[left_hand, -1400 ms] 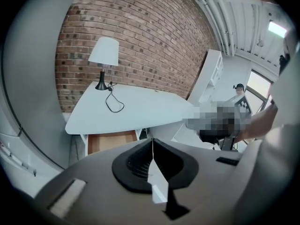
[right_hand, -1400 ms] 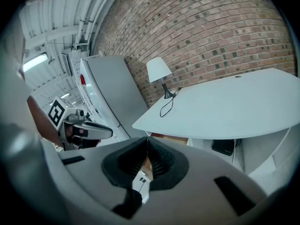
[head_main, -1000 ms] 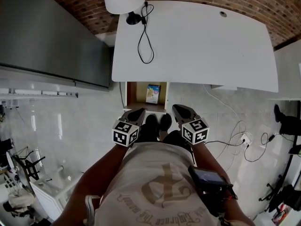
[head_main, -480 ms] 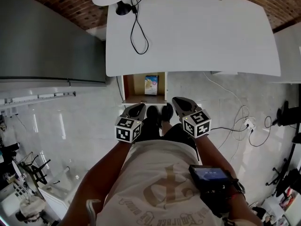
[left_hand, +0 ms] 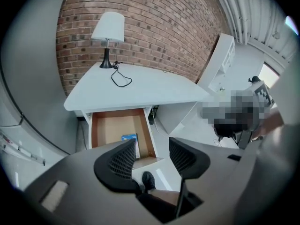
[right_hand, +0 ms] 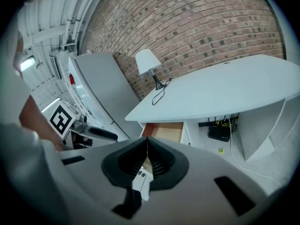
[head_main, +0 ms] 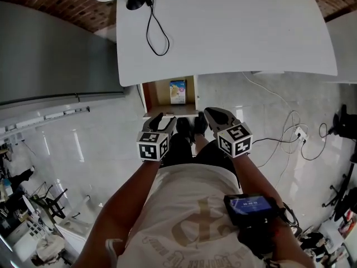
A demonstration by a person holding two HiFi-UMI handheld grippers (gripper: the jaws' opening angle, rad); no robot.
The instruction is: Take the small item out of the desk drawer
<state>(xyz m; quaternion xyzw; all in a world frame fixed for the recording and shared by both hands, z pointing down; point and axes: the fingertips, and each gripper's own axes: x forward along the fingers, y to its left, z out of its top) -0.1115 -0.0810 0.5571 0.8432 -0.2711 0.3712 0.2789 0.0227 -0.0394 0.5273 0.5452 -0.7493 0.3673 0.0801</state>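
- My left gripper (head_main: pixel 160 118) hangs in front of the open drawer (head_main: pixel 146 97). Its jaws have just been opening and stand partly apart with nothing held (only a shoe (left_hand: pixel 148 179) and floor show through the gap).
- My right gripper (head_main: pixel 210 114) is beside it, jaws pressed together and empty.
- The small item (head_main: pixel 178 91), a blue-and-yellow packet, lies inside the drawer right of centre, untouched, below the white desk (head_main: pixel 234 32).

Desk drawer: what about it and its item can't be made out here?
- Small item: head view, too small to identify.
- Same item, left gripper view: partly behind the left claw; its jaws have just been opening, nothing between them.
- Drawer, right gripper view: near end behind the shut right claw; item unseen.
- Drawer's back, head view: under the desktop.
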